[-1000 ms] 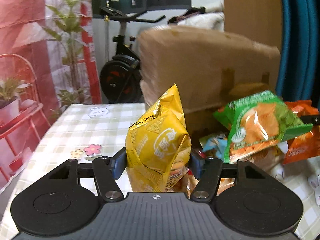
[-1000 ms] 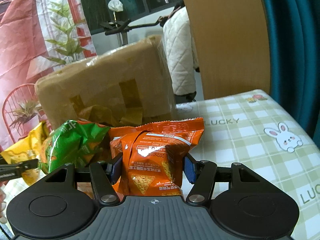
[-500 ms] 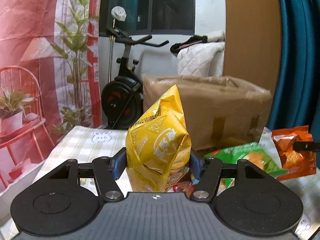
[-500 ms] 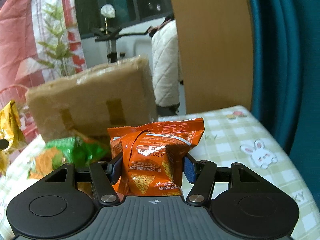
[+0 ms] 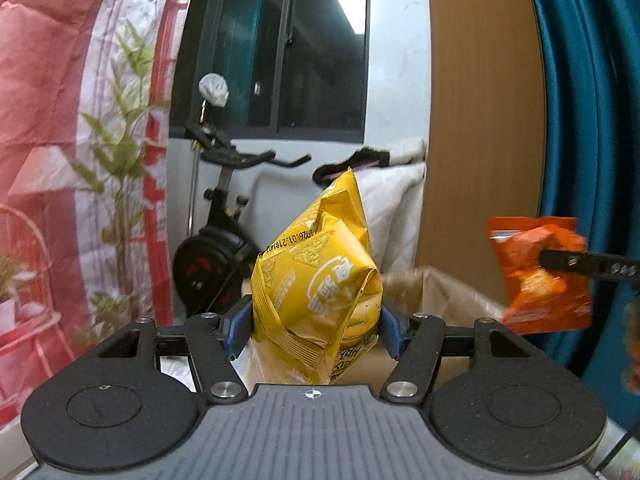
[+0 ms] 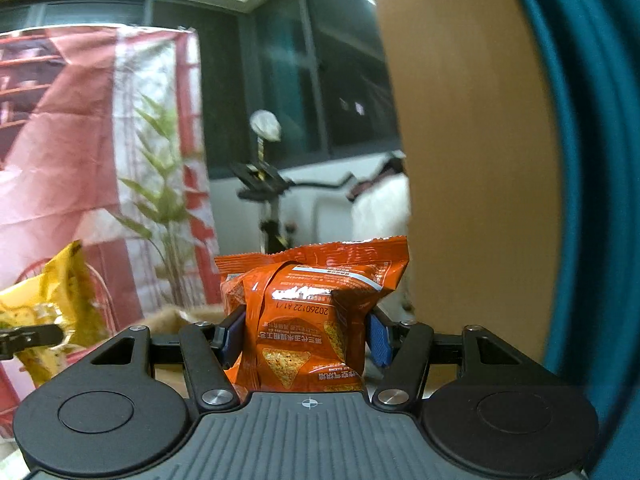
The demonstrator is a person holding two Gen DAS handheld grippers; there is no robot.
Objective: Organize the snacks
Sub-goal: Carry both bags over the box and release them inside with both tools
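My left gripper [image 5: 314,330] is shut on a yellow snack bag [image 5: 320,292], which stands upright between the blue pads. In the right wrist view, my right gripper [image 6: 306,332] is shut on an orange chip bag [image 6: 310,320]. Each bag also shows in the other camera: the orange bag [image 5: 540,276] hangs at the right of the left wrist view, with a black finger [image 5: 588,266] pressed on it, and the yellow bag [image 6: 52,312] sits at the left edge of the right wrist view. Both bags are held high, above the rim of a brown cardboard box [image 5: 440,284].
An exercise bike [image 5: 216,248] stands behind, beside a red and white curtain with a plant print [image 5: 80,160]. A wooden panel [image 5: 480,120] and a teal curtain [image 5: 592,100] fill the right. A white quilted cover [image 5: 396,200] lies beyond the box.
Both grippers rose with their bags. The table, the green bag and most of the cardboard box dropped out of view, leaving only the box's top rim.
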